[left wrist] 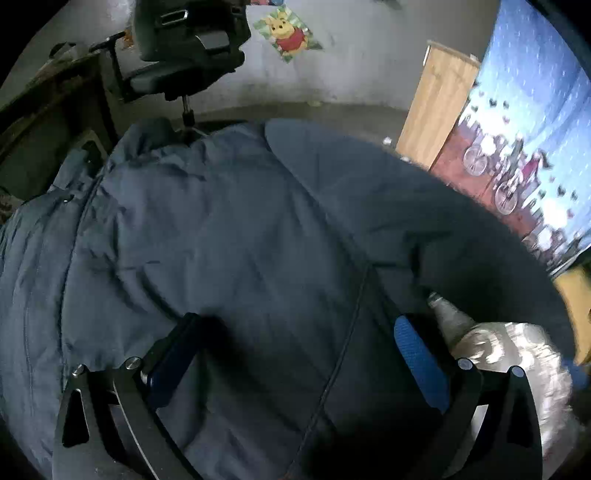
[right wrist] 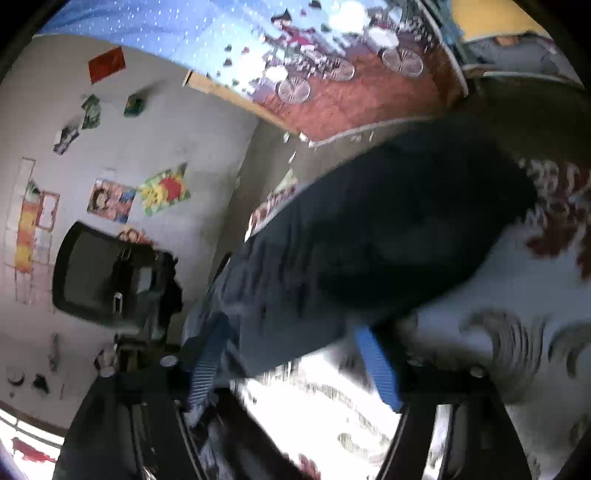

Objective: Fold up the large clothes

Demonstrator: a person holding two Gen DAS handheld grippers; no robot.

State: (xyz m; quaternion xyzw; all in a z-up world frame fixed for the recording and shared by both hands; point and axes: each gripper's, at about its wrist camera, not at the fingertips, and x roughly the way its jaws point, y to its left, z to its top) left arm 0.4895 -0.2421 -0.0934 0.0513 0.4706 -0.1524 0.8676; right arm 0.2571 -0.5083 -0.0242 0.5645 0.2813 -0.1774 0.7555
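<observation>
Left wrist view: left gripper [left wrist: 295, 354] pointed down over a dark blue padded jacket [left wrist: 207, 236] that filled most of the frame, spread flat with a seam running between the fingers. Jaws stood wide apart, nothing pinched; the blue pads [left wrist: 419, 360] hovered over the fabric, contact not clear. A jacket flap or sleeve [left wrist: 369, 192] lay folded over the right part of the garment. At lower right a patterned bedspread [left wrist: 517, 343] peeked out from under the jacket. Behind it were an office chair [left wrist: 184, 51], a cartoon bear poster [left wrist: 288, 33] on the grey wall, a wooden board [left wrist: 439, 99] and a blue curtain with bicycles [left wrist: 532, 129]. Right wrist view: blurred and strongly tilted. Right gripper [right wrist: 291, 350] had its jaws partly apart, with the jacket's edge [right wrist: 295, 295] lying between the ribbed blue fingers [right wrist: 376, 365]; the left finger seemed against the cloth, but whether the pads actually pressed it could not be told through the blur. The jacket rested on the white bedspread with grey and red print [right wrist: 517, 295]. The office chair [right wrist: 110, 273] showed at left, several posters [right wrist: 162, 192] on the wall, and the bicycle curtain [right wrist: 332, 66] along the top.
</observation>
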